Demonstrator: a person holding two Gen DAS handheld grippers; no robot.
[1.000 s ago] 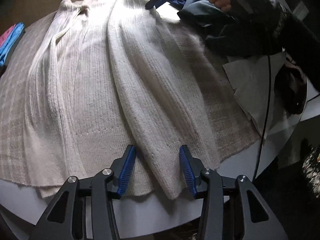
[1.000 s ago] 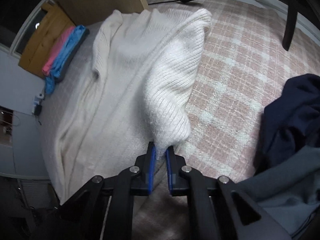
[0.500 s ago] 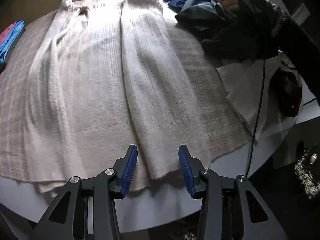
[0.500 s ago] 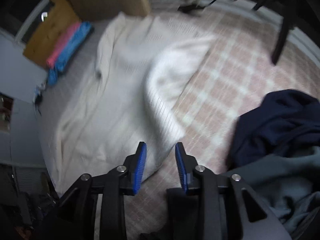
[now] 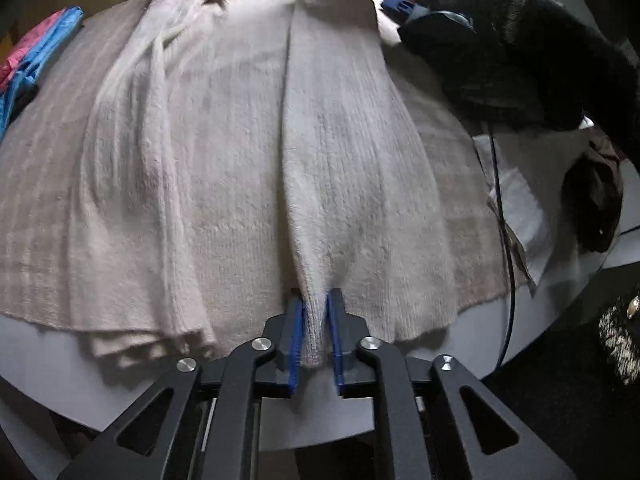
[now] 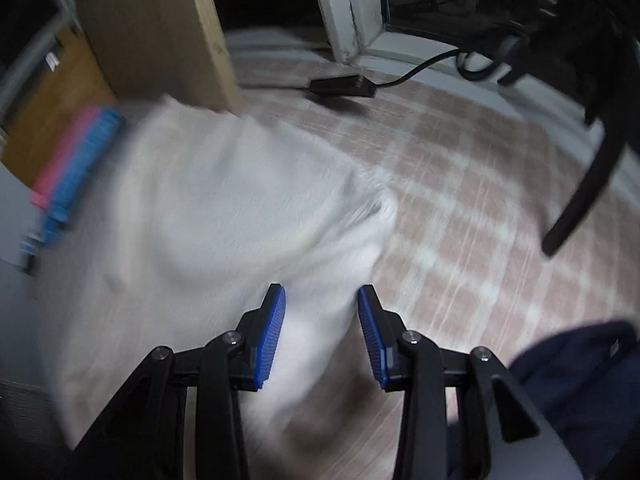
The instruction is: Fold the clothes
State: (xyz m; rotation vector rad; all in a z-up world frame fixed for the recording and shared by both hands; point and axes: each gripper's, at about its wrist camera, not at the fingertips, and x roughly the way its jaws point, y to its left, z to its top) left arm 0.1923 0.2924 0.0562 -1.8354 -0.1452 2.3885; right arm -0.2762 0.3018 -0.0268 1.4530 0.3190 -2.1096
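Left wrist: left gripper [image 5: 316,312] fingers pinch the cream sweater [image 5: 224,140] hem; right gripper [image 6: 322,308] fingers spread wide above it.

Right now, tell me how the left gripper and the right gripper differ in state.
The left gripper is shut on the hem of the cream sweater, a pinch of knit bunched between its blue pads; the right gripper is open and holds nothing. The left gripper sits at the sweater's hem by the table edge; the right gripper hangs over the folded part at the far end. Both have blue ribbed pads on black fingers.
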